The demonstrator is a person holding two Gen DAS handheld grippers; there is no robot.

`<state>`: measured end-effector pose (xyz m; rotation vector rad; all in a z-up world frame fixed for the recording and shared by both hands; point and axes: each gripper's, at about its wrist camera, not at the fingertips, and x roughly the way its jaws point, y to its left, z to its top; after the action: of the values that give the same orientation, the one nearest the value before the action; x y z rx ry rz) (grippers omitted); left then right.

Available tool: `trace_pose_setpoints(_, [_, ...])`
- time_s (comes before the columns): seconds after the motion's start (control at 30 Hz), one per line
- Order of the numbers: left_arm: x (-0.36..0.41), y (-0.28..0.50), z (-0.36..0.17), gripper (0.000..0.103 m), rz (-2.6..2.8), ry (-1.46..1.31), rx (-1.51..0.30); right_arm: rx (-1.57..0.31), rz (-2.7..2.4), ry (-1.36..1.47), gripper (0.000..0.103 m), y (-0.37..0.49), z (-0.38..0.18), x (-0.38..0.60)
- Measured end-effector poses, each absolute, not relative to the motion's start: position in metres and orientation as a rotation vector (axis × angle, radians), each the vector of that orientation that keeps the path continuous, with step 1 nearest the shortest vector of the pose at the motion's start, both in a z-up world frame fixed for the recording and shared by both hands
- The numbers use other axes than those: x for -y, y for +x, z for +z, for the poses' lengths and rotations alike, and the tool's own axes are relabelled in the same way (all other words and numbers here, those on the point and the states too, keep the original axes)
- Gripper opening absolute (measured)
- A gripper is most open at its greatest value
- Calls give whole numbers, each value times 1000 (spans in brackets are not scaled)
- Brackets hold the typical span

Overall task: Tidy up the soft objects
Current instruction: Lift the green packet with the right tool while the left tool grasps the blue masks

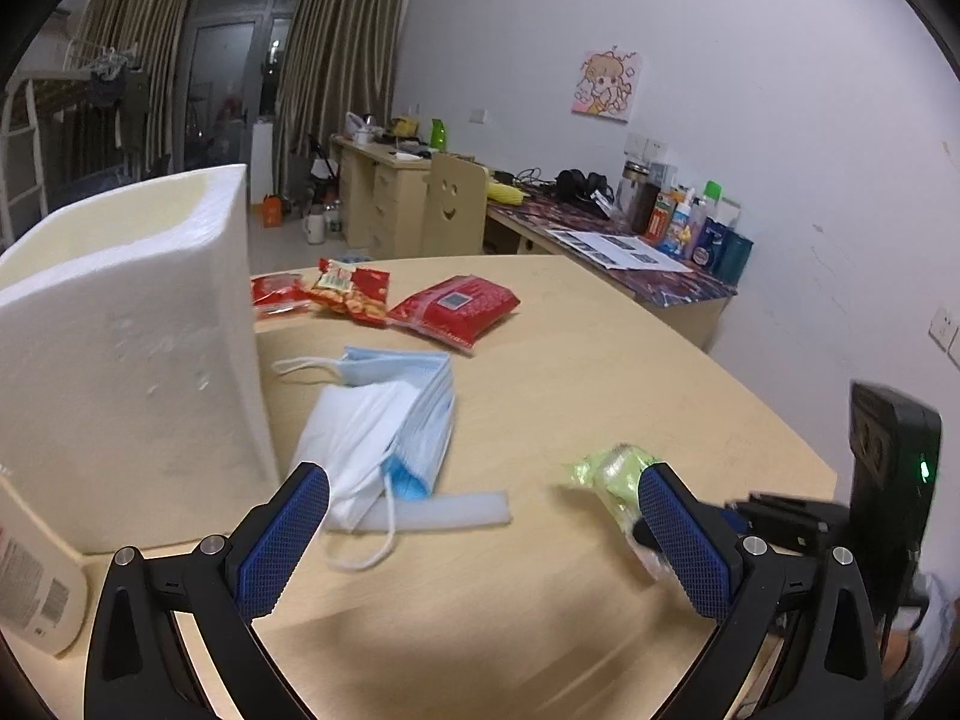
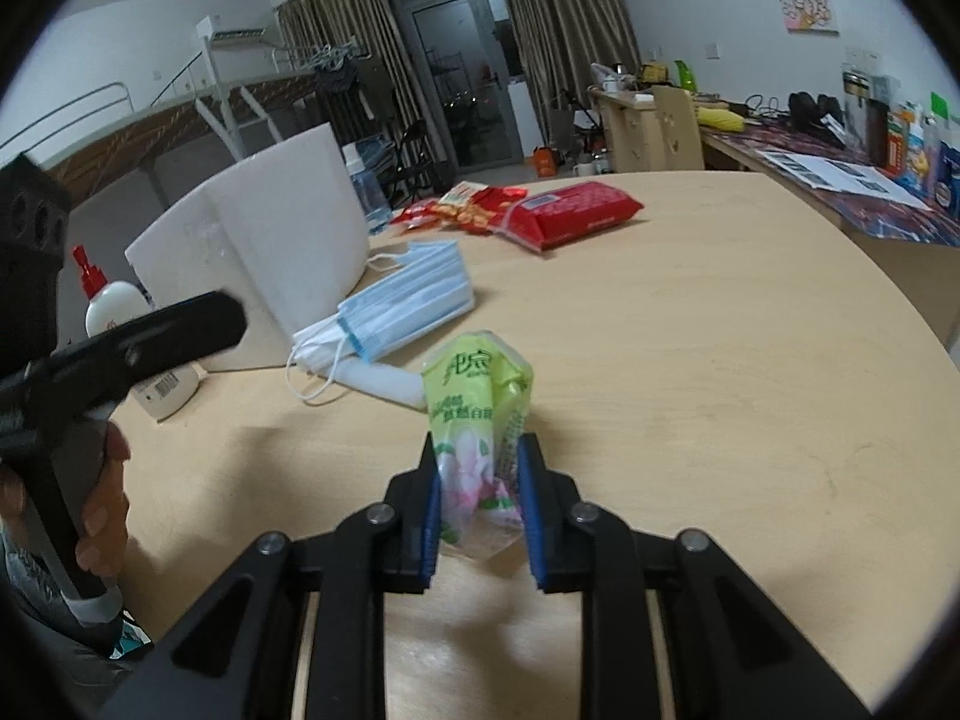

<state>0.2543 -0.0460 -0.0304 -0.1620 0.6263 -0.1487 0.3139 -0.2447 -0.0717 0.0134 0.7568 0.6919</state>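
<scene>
My right gripper [image 2: 477,450] is shut on a green tissue packet [image 2: 477,396] and holds it above the wooden table [image 2: 690,360]. The packet also shows in the left wrist view [image 1: 615,471]. My left gripper [image 1: 480,492] is open and empty, just in front of a stack of blue face masks [image 1: 384,420], which also shows in the right wrist view [image 2: 402,300]. A white foam box [image 1: 120,348] stands left of the masks. A red wipes pack [image 1: 456,306] and red snack bags [image 1: 336,291] lie farther back.
A white foam strip [image 1: 444,507] lies by the masks. A white lotion bottle [image 2: 120,324] with a red pump stands beside the foam box [image 2: 270,234]. A cluttered desk [image 1: 630,252] lines the right wall beyond the table.
</scene>
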Motion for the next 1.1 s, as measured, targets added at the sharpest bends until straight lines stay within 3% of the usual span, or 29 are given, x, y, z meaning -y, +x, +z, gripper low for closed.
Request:
trace_pose_setpoints(0.3, [59,308,-38,97,-111,-138,-701,-745,684,52,27,315,-72,264])
trace_pose_setpoints(0.5, [60,332,-61,74,-94,-122,-775,-746,677,66,27,316,-73,276])
trace_pose_setpoints(0.73, [56,343,-76,38,-86,-122,-820,-756,688,66,27,319,-74,275])
trace_pose_setpoints(1.1, [57,352,-85,37,-50,-61,-848,-757,705,69,27,318,-75,271])
